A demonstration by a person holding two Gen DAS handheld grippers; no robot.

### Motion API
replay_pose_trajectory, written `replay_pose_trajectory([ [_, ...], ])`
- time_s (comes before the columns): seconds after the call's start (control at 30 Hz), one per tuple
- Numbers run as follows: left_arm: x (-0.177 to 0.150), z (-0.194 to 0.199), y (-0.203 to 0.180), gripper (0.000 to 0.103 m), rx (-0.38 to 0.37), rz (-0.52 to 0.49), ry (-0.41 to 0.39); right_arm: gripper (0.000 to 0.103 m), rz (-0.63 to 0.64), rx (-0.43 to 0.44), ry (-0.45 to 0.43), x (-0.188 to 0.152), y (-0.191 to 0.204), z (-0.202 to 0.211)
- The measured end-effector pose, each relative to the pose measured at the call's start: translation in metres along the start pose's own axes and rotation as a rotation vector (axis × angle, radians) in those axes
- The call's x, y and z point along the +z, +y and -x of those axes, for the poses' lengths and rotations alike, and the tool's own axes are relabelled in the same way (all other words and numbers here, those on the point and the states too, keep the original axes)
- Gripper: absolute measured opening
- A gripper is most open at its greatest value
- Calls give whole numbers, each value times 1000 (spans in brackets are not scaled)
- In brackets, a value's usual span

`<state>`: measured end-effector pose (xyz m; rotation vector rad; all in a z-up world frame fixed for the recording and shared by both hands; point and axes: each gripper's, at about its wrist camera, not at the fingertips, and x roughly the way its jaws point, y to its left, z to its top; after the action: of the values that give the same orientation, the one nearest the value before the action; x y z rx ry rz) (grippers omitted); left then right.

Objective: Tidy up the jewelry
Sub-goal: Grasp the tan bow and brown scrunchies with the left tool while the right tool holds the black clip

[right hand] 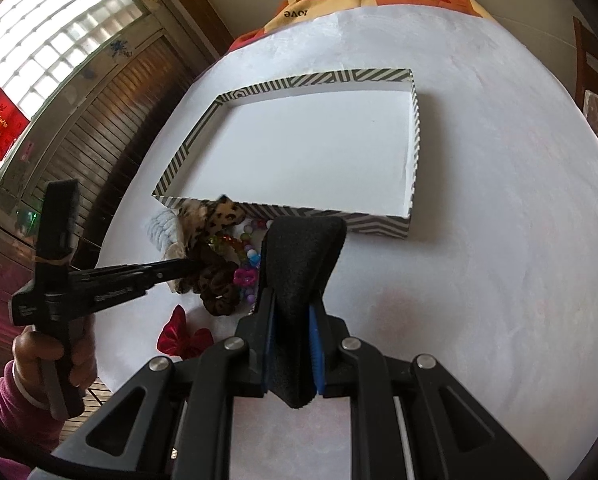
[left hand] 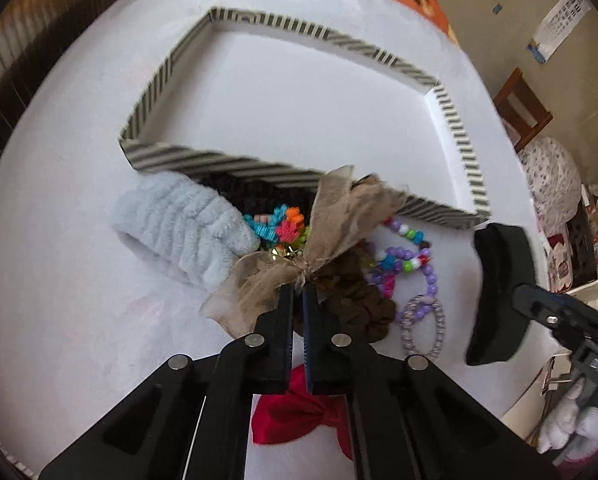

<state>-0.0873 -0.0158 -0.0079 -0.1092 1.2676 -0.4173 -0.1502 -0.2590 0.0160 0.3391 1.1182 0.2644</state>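
Left gripper (left hand: 298, 294) is pinched tight on the knot of the beige bow (left hand: 299, 256), right in the heap of accessories on the white worktop (left hand: 79, 300). Right gripper (right hand: 292, 322) is clamped on a black headband (right hand: 299, 256), held above the worktop. The striped tray (right hand: 413, 128) sits just beyond the heap (bead bracelets (left hand: 403, 260), brown scrunchie (left hand: 359, 304), pale blue fluffy band (left hand: 179, 228), red bow (left hand: 299, 412)).
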Motion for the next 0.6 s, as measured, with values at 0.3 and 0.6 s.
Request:
replay_pose_trajectory([
  [0.3, 14, 41, -10, 0, -35, -10, -81, 15, 31, 8, -28, 11, 12, 8],
  [0.6, 42, 59, -20, 0, -36, -48, -124, 16, 70, 13, -51, 43, 18, 13],
])
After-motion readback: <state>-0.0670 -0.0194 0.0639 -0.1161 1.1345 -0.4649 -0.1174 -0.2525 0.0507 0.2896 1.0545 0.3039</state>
